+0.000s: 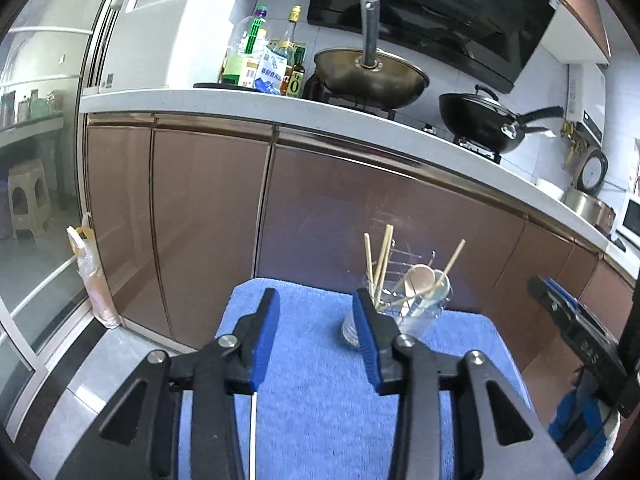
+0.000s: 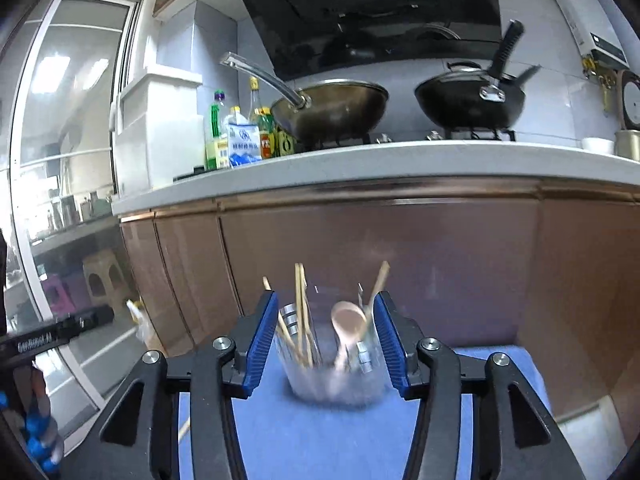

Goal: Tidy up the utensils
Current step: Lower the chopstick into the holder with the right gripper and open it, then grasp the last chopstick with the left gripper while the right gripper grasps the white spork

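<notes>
Readable markings, few in all:

- Dark oil bottle (image 1: 297,76) on the bench (image 1: 240,98), left wrist view: label carries a large "0" under a small Chinese character.
- Blue-and-white bag (image 1: 272,74) beside it: a line of Chinese characters, too small to make out surely; the same bag (image 2: 244,144) shows a round emblem in the right wrist view.
- Black bar of the other gripper (image 2: 56,334): white lettering, apparently "GenRobot.AI", blurred.

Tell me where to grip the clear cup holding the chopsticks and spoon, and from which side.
Grip the clear cup low on its wall, coming level from the front with the right gripper, whose open jaws already flank it. Chopsticks and spoon stick out above, blocking a top approach.
</notes>
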Action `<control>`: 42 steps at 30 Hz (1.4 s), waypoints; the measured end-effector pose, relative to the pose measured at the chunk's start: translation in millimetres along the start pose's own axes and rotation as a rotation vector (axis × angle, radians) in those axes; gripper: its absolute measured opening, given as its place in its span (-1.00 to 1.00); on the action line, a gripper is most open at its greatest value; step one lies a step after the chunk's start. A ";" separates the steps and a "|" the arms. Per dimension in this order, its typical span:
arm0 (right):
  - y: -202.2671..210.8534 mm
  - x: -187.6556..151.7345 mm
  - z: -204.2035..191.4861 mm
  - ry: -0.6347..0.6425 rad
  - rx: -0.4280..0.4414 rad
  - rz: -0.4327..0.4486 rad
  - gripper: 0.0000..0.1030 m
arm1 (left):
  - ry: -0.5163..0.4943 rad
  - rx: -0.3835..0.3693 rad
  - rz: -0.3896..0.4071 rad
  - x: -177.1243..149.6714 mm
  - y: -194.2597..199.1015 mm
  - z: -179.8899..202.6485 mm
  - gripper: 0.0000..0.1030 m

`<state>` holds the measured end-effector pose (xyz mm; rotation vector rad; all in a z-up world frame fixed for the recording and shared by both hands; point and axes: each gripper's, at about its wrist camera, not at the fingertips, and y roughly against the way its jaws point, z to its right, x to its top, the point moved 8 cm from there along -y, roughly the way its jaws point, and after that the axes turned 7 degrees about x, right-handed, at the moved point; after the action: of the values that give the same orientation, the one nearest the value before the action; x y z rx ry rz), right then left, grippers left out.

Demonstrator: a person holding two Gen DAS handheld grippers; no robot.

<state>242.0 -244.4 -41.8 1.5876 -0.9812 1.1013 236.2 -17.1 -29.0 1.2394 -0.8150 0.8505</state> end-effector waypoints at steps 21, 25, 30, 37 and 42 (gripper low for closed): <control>121.2 -93.0 46.0 -0.101 -0.144 -0.126 0.09 | -0.153 0.054 0.029 -34.9 74.4 40.2 -0.17; 133.5 -99.2 55.7 -0.098 -0.169 -0.169 0.09 | -0.162 0.051 0.004 -38.6 74.9 38.7 -0.17; 145.1 -107.0 73.0 -0.123 -0.191 -0.207 0.09 | -0.166 0.045 -0.046 -45.5 66.4 31.4 -0.17; 153.8 -124.2 97.8 -0.153 -0.225 -0.250 0.09 | -0.165 0.081 -0.104 -56.5 45.4 8.0 -0.17; 143.0 -132.1 108.7 -0.163 -0.220 -0.299 0.09 | -0.147 0.082 -0.215 -65.1 17.8 -16.7 -0.17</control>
<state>93.8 -371.0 -150.0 1.5974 -0.9004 0.6453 191.5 -4.9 -80.9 1.4473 -0.7530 0.6290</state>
